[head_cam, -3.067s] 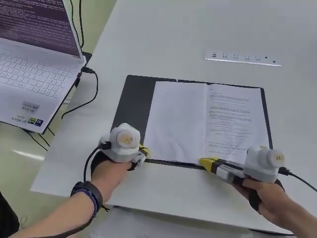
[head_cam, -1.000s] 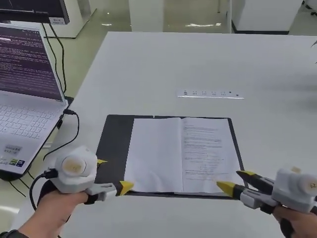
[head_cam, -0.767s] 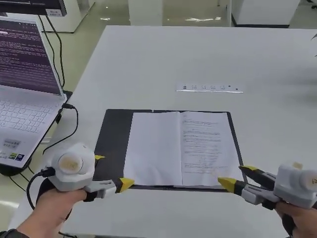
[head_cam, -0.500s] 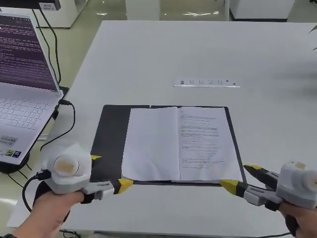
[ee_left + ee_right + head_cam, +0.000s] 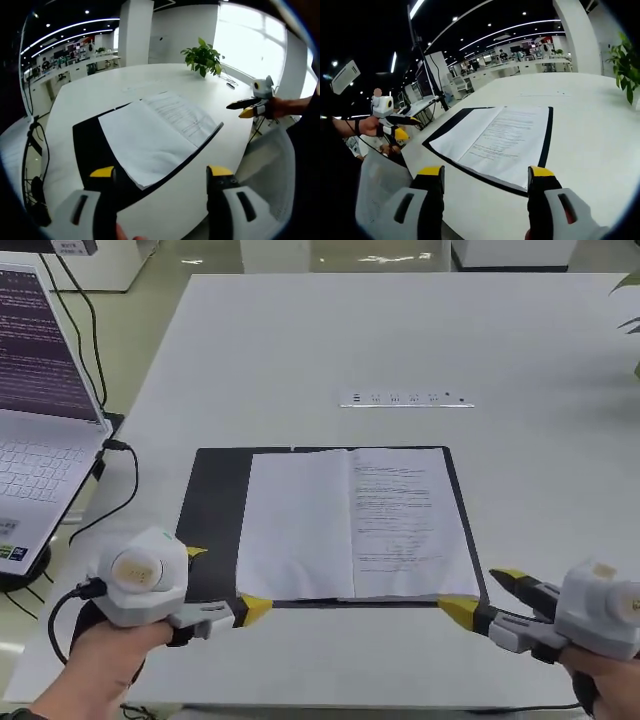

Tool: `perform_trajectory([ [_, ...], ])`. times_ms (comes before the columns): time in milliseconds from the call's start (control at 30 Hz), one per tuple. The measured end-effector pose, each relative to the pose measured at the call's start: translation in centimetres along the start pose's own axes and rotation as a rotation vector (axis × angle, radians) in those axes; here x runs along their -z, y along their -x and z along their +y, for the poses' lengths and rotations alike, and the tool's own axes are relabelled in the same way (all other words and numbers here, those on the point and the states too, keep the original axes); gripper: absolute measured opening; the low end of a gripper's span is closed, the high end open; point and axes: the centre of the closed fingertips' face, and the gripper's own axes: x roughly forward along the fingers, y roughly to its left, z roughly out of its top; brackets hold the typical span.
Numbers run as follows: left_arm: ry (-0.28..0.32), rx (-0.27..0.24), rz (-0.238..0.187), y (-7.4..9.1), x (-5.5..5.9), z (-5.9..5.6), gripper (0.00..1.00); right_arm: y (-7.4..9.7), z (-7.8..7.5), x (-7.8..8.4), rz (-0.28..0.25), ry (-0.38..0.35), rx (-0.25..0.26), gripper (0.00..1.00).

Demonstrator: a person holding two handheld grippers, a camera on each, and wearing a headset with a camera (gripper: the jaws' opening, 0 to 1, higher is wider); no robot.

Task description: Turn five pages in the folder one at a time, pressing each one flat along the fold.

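Left gripper: yellow-tipped left gripper [image 5: 225, 580], jaws apart and empty, at the folder's near left corner.
Right gripper: yellow-tipped right gripper [image 5: 483, 592], jaws apart and empty, by the near right corner.
Folder: black folder [image 5: 215, 520], open with white pages [image 5: 300, 525], flat on the white worktop [image 5: 330, 340].
Beyond: white power strip [image 5: 405, 399].

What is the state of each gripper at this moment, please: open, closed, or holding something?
Left gripper: open, jaws wide apart, holding nothing.
Right gripper: open, jaws wide apart, holding nothing.
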Motion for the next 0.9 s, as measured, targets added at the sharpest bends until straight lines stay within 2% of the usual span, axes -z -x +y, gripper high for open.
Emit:
perform_trajectory([
  [167, -0.016, 0.025, 0.004, -0.9, -0.6, -1.2, 0.73, 0.2, 0.0, 0.2, -0.003, -0.011, 0.005, 0.67],
  [333, -0.027, 0.08, 0.002, -2.1, -1.4, -3.1, 0.73, 0.4, 0.0, 0.4, -0.005, -0.013, 0.007, 0.67],
  [400, -0.064, 0.105, 0.022, -2.8, -1.4, -4.1, 0.73, 0.5, -0.1, 0.4, -0.007, -0.019, 0.01, 0.67],
  [533, -0.094, 0.143, 0.042, -4.1, -1.7, -5.4, 0.73, 0.7, -0.4, 0.4, -0.012, -0.026, 0.019, 0.67],
  [667, -0.124, 0.174, 0.049, -5.4, -2.6, -6.5, 0.73, 0.9, -0.7, 0.4, -0.016, -0.033, 0.023, 0.66],
  [900, -0.174, 0.226, 0.041, -8.5, -5.2, -8.5, 0.72, 0.9, -0.4, 0.8, 0.007, -0.012, 0.014, 0.67],
])
